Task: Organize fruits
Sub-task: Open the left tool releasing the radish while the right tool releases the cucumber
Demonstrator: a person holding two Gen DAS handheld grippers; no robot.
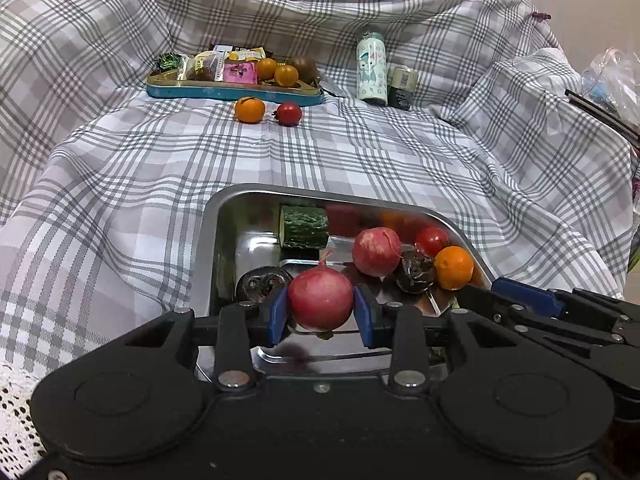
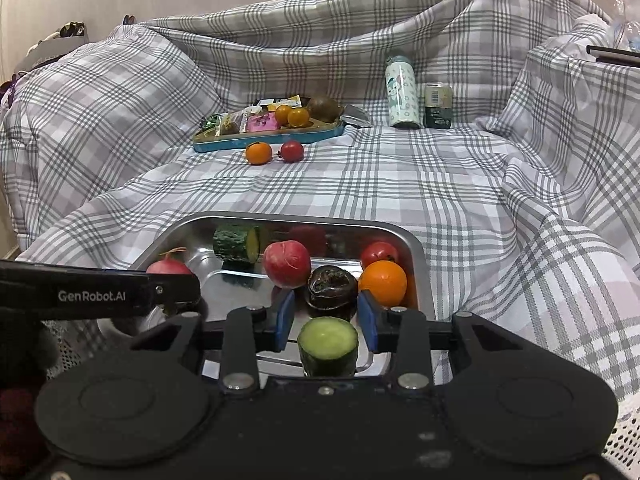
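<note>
Over the shiny steel tray (image 1: 216, 216), the left tongs (image 1: 320, 310) clench a round pink radish (image 1: 320, 300); the right tongs (image 2: 326, 316), released, straddle an upright green cucumber chunk (image 2: 328, 344).

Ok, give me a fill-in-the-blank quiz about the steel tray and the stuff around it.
1. The left gripper has its jaws around a ____ radish.
2. The cucumber piece between the right gripper's jaws shows its cut face turned ____.
3. Outside the blue tray, an orange lies beside a red ____.

Missing: pink; up; tomato
</note>
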